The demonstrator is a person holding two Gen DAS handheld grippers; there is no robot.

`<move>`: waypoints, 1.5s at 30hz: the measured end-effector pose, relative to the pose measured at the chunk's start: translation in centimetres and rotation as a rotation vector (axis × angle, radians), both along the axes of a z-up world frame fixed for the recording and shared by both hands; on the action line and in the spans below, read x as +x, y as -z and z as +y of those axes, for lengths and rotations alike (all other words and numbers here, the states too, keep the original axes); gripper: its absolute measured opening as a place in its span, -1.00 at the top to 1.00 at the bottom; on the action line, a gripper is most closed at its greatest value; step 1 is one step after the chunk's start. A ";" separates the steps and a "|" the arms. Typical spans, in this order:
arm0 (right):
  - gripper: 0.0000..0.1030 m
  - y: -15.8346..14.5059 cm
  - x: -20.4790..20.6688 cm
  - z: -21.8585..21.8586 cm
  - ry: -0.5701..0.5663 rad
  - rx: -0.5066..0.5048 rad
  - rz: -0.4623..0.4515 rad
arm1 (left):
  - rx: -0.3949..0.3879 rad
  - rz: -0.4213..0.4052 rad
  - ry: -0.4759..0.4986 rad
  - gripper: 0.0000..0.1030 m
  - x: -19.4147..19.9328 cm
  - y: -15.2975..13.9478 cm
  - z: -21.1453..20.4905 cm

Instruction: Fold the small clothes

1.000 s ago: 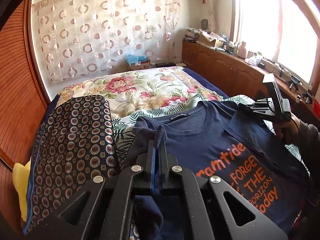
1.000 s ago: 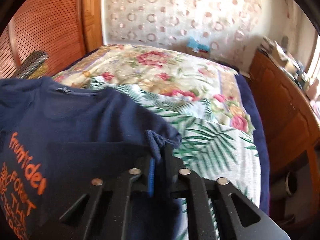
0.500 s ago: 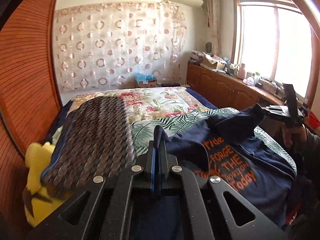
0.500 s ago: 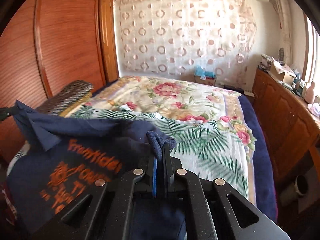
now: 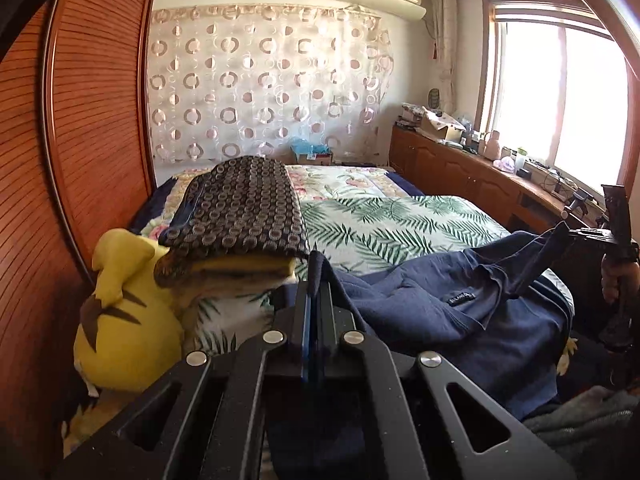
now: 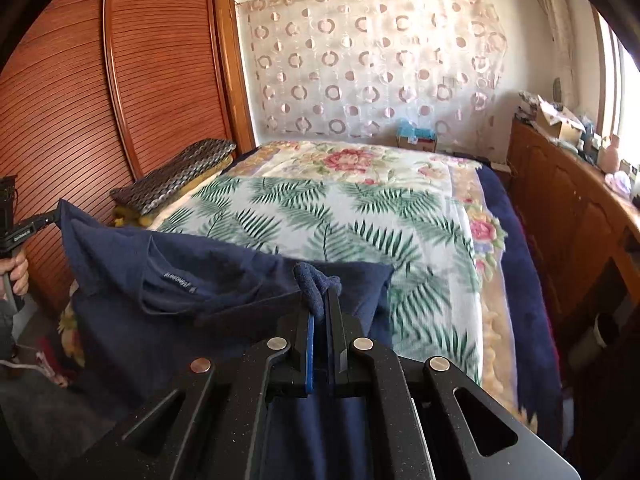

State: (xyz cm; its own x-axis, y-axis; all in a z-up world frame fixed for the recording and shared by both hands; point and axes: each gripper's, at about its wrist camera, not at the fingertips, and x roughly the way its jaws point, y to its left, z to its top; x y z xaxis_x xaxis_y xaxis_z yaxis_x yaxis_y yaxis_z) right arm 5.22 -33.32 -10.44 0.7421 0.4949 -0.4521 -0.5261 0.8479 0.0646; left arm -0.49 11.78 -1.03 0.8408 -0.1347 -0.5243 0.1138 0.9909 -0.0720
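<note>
Leaf-print bedspread [image 6: 320, 216], louvred wardrobe [image 6: 80, 112], both grippers pinching navy T-shirt [image 6: 192, 280]

Left tool [image 5: 315, 280] and right tool [image 6: 320, 300]: matte black speckled linkage arms with triangular cut-outs, four round silver rivets each, and blue-lined inner faces. Bare-skinned hand [image 5: 618, 276] on a black handle; grey sleeve [image 5: 580, 424] below.
</note>
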 end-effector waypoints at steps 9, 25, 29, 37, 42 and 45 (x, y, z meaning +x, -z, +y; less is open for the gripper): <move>0.92 3.0 -2.3 -0.8 0.064 -0.082 0.129 | 0.018 0.103 -0.028 0.91 -0.1 3.5 0.5; -0.27 0.1 2.0 0.1 0.098 -0.121 0.113 | 0.070 0.092 -0.031 -0.44 6.4 2.2 0.7; -0.27 1.8 5.1 1.8 0.065 -0.130 0.156 | 0.079 0.162 -0.047 -0.44 9.8 3.6 1.0; -0.27 3.6 8.6 2.6 0.065 -0.201 0.241 | 0.070 0.283 -0.010 -0.44 12.3 7.2 1.0; -0.28 4.6 9.3 2.4 0.052 -0.202 0.293 | 0.037 0.356 0.003 -0.44 12.6 9.6 1.1; -0.27 4.6 8.9 2.3 0.051 -0.207 0.278 | 0.011 0.374 0.016 -0.38 12.6 10.3 1.2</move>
